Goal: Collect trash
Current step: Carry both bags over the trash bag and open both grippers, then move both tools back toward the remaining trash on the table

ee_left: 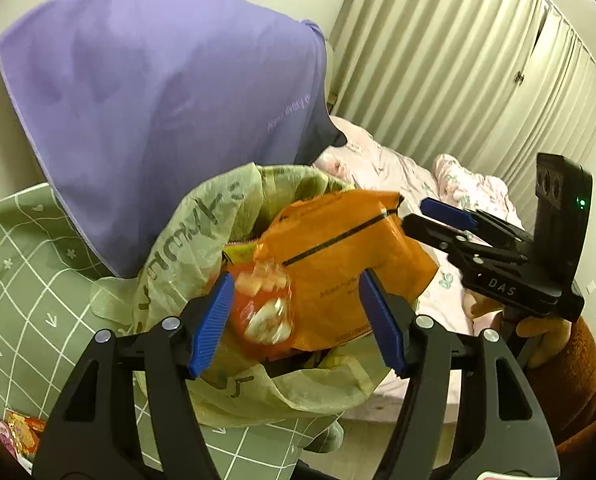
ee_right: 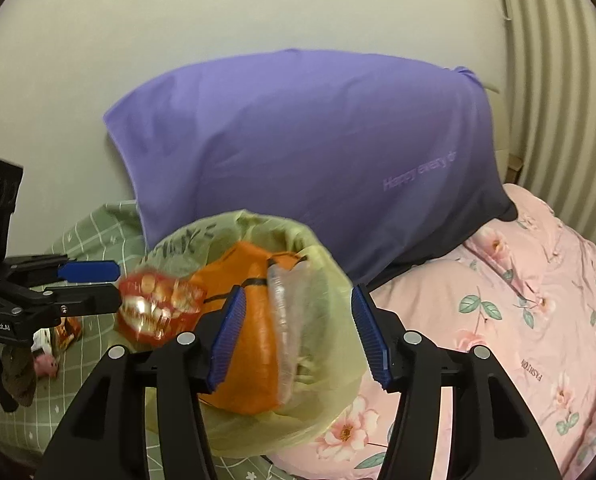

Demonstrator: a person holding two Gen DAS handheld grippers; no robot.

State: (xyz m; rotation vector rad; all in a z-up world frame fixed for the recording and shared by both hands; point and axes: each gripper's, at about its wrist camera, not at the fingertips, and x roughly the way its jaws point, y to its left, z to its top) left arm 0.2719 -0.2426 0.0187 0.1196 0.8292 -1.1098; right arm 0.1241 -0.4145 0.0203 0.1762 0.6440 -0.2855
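Observation:
A yellow-green plastic trash bag (ee_left: pixel 186 232) (ee_right: pixel 321 360) stands open on the bed. A large orange packet (ee_left: pixel 337 256) (ee_right: pixel 254 320) sticks out of its mouth. A red snack wrapper (ee_left: pixel 264 312) (ee_right: pixel 158 304) lies at the bag's opening. My left gripper (ee_left: pixel 294 320) is open, its blue pads either side of the red wrapper and orange packet; in the right wrist view it (ee_right: pixel 118 286) sits at the wrapper's left edge. My right gripper (ee_right: pixel 296 336) is open around the bag's top; in the left wrist view it (ee_left: pixel 411 214) sits at the orange packet's right corner.
A purple pillow (ee_left: pixel 158 108) (ee_right: pixel 317 156) leans on the wall behind the bag. A green checked sheet (ee_left: pixel 26 280) lies left with more wrappers (ee_right: pixel 64 332) (ee_left: pixel 18 432). A pink floral duvet (ee_right: pixel 517 320) lies right. Curtains (ee_left: pixel 457 60) hang at the back right.

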